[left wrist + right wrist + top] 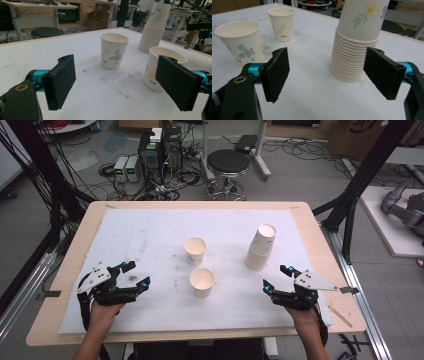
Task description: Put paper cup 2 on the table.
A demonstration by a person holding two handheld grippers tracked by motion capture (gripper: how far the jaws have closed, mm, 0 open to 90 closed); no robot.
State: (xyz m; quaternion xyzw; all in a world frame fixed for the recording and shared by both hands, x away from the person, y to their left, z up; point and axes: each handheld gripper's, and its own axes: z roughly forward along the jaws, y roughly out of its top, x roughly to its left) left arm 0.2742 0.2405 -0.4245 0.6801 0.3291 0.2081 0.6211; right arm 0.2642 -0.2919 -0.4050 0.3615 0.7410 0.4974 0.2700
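Two flowered paper cups stand upright on the white mat (150, 235), a farther cup (195, 251) and a nearer cup (202, 282). A tall stack of the same cups (261, 247) stands to their right. My left gripper (136, 274) rests low at the mat's front left, open, nothing between its jaws. In the left gripper view, the left gripper (117, 85) faces the farther cup (114, 51), with the nearer cup (152, 72) beside its right jaw. My right gripper (276, 277) is open at the front right. In the right gripper view, the right gripper (329, 73) points at the stack (357, 42), apart from it.
The mat lies on a wooden table (80, 240) with a bare border. A thin wooden stick (340, 315) lies at its front right corner. Beyond the far edge are a black stool (227, 162), computer boxes (160, 150) and cables. Black frame posts (360, 175) rise at the right.
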